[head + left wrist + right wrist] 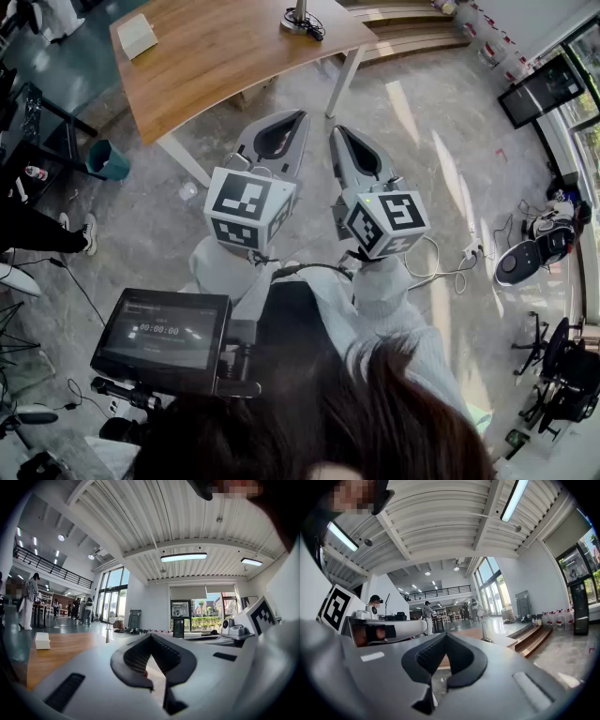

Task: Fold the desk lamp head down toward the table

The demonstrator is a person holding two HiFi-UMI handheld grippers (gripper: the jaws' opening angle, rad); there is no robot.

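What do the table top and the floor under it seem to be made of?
Table top: probably wood or wood-look laminate, matt finish; it is brown with long grain lines. Floor: likely polished concrete or stone, fairly glossy; it is mottled grey and shows bright reflections.

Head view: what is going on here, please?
A person holds a gripper in each hand, level and side by side, short of the wooden table. The left gripper and the right gripper are both shut and empty. The desk lamp stands at the table's far edge, untouched, and a white box lies near its left corner.
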